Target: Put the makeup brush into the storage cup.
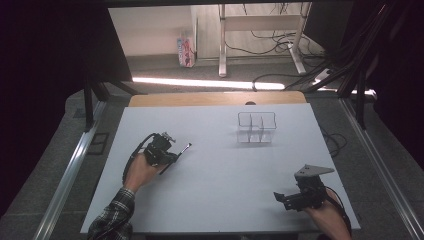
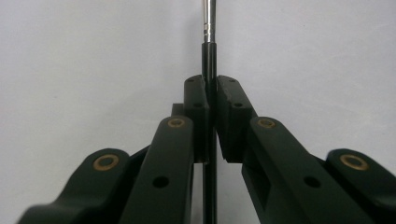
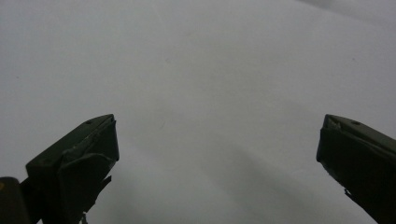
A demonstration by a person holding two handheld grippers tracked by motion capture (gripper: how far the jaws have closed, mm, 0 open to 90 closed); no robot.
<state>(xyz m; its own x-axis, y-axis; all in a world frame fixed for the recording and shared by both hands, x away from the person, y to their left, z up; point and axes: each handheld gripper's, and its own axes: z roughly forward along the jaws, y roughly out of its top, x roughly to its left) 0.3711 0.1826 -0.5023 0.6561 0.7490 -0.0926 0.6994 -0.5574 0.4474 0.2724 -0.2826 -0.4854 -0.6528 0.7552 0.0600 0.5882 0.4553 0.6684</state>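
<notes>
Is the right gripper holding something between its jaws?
No, the right gripper has its jaws wide apart, with just the bare white table between them.

**Slim black-and-silver tool held over the desk**

The tool [image 2: 208,56] is a thin, straight rod: a black shaft that gives way to a narrower, shiny metal section toward its far end. It is clamped between the pads of the left claw [image 2: 210,100], running lengthwise through the grip, with the black part pinched and the metal part jutting out ahead. In the high view the tool [image 1: 182,149] slants up and to the right over the left half of the white desk [image 1: 215,190].
</notes>
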